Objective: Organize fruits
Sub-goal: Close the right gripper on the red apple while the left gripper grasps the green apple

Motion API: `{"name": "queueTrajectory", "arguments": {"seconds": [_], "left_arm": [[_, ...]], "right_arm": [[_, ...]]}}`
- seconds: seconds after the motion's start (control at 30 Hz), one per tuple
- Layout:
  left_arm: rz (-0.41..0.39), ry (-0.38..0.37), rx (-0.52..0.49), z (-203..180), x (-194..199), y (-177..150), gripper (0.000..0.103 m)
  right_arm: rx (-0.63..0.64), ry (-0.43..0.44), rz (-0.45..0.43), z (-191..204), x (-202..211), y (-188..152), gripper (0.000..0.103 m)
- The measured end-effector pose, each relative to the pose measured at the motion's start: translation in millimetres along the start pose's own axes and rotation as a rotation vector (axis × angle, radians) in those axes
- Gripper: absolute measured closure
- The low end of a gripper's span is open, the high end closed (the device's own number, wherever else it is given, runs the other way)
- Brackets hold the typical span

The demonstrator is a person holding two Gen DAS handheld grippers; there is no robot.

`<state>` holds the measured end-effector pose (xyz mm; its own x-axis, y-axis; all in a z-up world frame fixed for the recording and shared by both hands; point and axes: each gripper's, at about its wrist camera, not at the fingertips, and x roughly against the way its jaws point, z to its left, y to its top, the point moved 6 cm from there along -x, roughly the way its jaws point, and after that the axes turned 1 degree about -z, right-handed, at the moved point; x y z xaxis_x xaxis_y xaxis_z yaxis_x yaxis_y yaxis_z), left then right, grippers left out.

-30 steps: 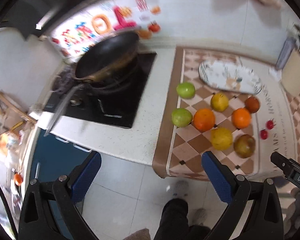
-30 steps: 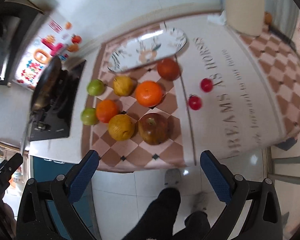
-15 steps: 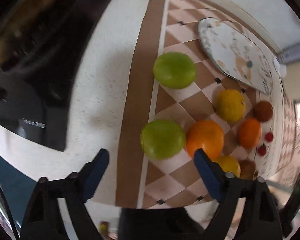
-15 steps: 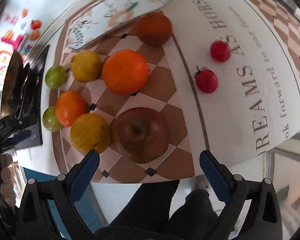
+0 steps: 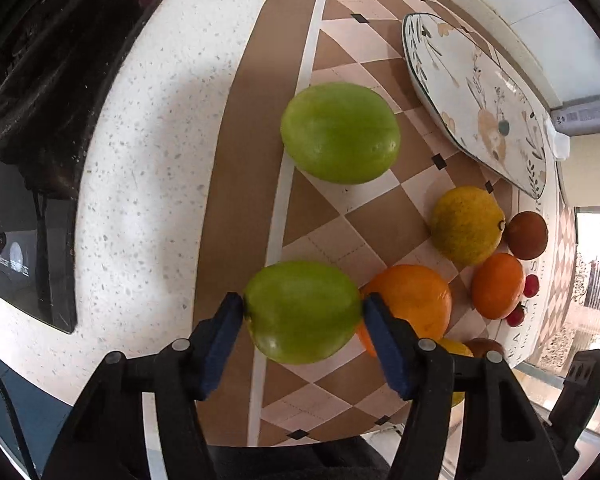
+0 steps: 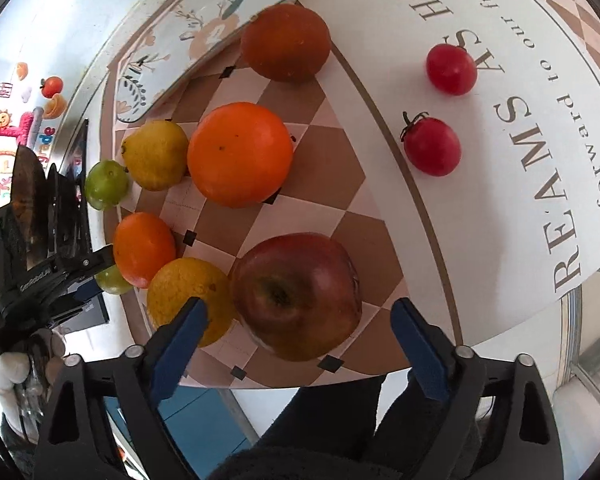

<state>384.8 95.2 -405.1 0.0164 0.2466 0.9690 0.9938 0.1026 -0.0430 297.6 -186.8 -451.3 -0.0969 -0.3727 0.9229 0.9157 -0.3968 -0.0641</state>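
The left tongs [image 5: 303, 314] have just been closing, and a green fruit [image 5: 302, 312] is squeezed between their blue pads on the checked mat [image 5: 328, 216]. An orange [image 5: 414, 300] is touched by this fruit. The right tongs [image 6: 300, 320] have just been closing too, but they are open, and a red apple [image 6: 296, 296] is seen between them, not touched. A yellow fruit [image 6: 188, 296] is pressed against the apple. Two small red tomatoes [image 6: 432, 146] are set apart on the desk [image 5: 140, 184] mat, near a flowered plate [image 5: 476, 100].
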Motion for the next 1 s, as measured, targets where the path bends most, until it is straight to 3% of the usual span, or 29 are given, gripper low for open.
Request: {"name": "queueTrajectory", "arguments": {"seconds": [0.07, 0.13, 0.47, 0.67, 0.83, 1.0], "left_arm": [[-0.002, 0.015, -0.02, 2.5, 2.2, -5.1, 0.043], [-0.002, 0.02, -0.033, 6.7, 2.4, -7.7, 0.043], [-0.004, 0.02, -0.072, -0.8, -3.5, 8.1, 0.042], [-0.01, 0.042, -0.083, -2.4, -1.5, 1.4, 0.043], [-0.046, 0.015, -0.062, -7.6, 23.2, 0.7, 0.043], [-0.145, -0.043, -0.049, -41.2, 74.9, 19.8, 0.043]], "right_arm": [[-0.02, -0.002, 0.003, -2.6, -3.0, 0.8, 0.028], [-0.05, 0.032, 0.008, -3.4, -5.2, 3.6, 0.031], [-0.004, -0.051, 0.012, 10.1, -17.8, 14.2, 0.034], [0.036, -0.088, 0.006, 12.8, -12.7, 15.8, 0.035], [0.051, -0.049, -0.015, 17.7, 9.6, 24.9, 0.035], [0.096, 0.031, -0.077, 39.6, 53.5, 54.8, 0.035]]}}
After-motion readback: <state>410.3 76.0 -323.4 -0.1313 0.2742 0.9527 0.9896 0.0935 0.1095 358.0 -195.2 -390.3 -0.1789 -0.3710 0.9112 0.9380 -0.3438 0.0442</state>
